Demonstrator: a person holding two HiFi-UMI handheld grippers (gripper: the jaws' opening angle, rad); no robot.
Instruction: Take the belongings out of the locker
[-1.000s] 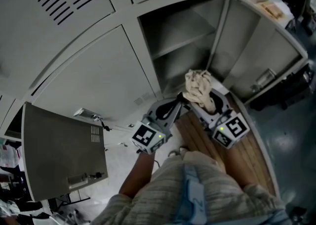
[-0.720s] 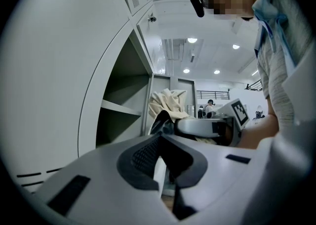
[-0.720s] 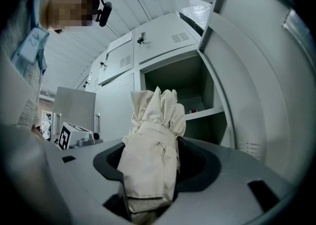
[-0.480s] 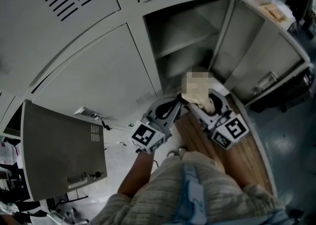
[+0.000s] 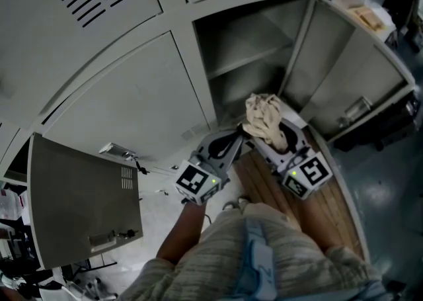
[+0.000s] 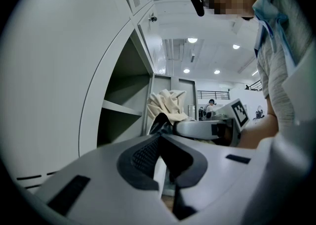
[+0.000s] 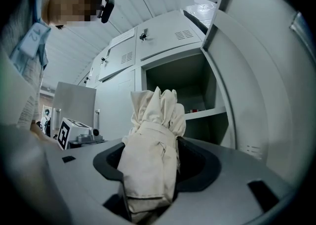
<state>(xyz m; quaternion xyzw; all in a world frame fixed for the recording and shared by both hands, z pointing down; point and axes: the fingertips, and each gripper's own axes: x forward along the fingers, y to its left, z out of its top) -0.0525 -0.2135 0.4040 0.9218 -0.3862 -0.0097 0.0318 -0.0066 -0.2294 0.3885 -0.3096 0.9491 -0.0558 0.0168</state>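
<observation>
The open locker compartment [image 5: 246, 61] has a bare shelf [image 5: 248, 59], and its door [image 5: 344, 71] is swung out to the right. My right gripper [image 5: 268, 131] is just in front of the opening, shut on a crumpled cream cloth [image 5: 263, 116]. In the right gripper view the cloth [image 7: 150, 155] bunches up between the jaws of that gripper [image 7: 150, 169]. My left gripper [image 5: 239, 133] is beside it on the left, shut and empty [image 6: 160, 137]. The cloth [image 6: 165, 103] shows past its tips. A small dark item [image 7: 194, 110] sits on the shelf.
Closed grey locker doors [image 5: 125, 108] fill the left. Another open door [image 5: 86, 207] hangs at lower left. A wooden slatted bench [image 5: 330, 207] runs below the grippers, to the right. My torso and forearm [image 5: 192, 227] fill the bottom.
Both grippers and the cloth keep their places before the locker; only the head view has shifted a little.
</observation>
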